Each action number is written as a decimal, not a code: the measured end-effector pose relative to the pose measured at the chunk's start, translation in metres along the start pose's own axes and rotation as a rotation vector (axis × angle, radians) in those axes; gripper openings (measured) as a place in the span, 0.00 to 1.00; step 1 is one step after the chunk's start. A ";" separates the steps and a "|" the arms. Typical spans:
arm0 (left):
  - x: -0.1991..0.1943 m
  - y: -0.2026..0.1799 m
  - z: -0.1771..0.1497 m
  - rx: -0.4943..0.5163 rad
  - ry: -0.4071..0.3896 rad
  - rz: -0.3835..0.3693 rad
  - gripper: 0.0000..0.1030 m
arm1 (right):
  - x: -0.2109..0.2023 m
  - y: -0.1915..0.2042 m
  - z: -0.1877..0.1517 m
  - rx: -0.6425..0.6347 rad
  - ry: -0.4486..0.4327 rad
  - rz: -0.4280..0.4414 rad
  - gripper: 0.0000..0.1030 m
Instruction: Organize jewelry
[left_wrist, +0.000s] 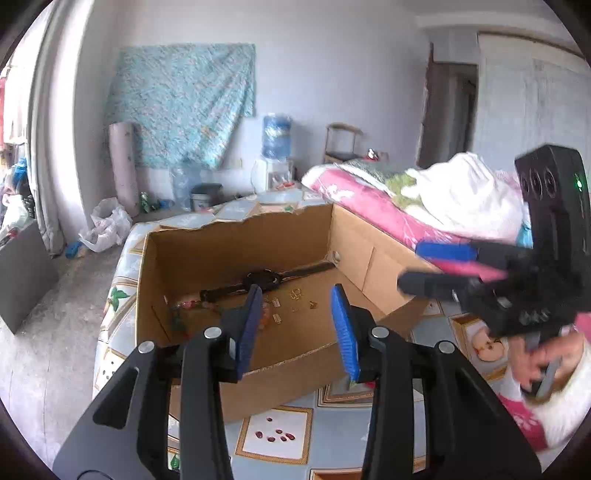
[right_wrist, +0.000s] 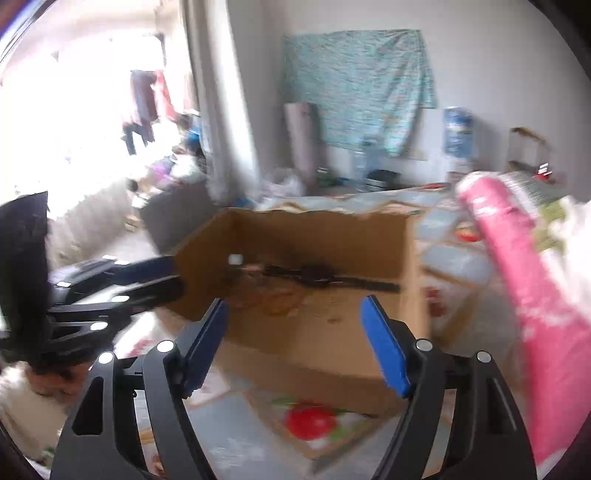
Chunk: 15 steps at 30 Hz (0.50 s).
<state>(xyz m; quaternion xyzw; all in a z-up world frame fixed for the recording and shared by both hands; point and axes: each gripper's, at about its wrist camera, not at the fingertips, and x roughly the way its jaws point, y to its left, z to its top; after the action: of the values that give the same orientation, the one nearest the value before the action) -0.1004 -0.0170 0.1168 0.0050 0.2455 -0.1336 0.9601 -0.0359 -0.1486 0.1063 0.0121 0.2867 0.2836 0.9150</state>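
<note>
An open cardboard box (left_wrist: 236, 236) stands on the table. Inside lie a black watch (left_wrist: 264, 278), small gold earrings (left_wrist: 295, 294) and a bead bracelet (left_wrist: 264, 317). My left gripper (left_wrist: 295, 290) hovers over the box's near edge, its blue pads apart with nothing between them. My right gripper (left_wrist: 413, 267) reaches in from the right, above the box's right wall. In the right wrist view, which is blurred, the right gripper (right_wrist: 295, 304) stands open and empty before the box (right_wrist: 295, 232), with the watch (right_wrist: 317, 275) beyond. The left gripper (right_wrist: 177, 275) shows at the box's left corner.
The table wears a fruit-patterned cloth (left_wrist: 277, 435). A bed with a pink cover (left_wrist: 354, 195) and a white bundle (left_wrist: 461, 192) lies close behind the box on the right. A person's hand (left_wrist: 535, 354) holds the right gripper. A water dispenser (left_wrist: 275, 136) stands by the far wall.
</note>
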 end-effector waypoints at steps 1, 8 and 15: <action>0.001 -0.002 -0.005 0.011 -0.015 0.014 0.37 | 0.005 0.001 -0.004 0.004 0.000 -0.008 0.71; 0.024 -0.002 -0.025 -0.019 -0.010 0.032 0.38 | 0.028 0.003 -0.021 -0.024 -0.045 -0.054 0.77; 0.032 0.000 -0.037 -0.019 -0.073 0.107 0.52 | 0.036 0.029 -0.040 -0.201 -0.123 -0.176 0.89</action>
<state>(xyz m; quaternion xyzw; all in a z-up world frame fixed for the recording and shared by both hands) -0.0906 -0.0226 0.0694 0.0043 0.2107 -0.0798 0.9743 -0.0478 -0.1110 0.0599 -0.0876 0.2001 0.2282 0.9488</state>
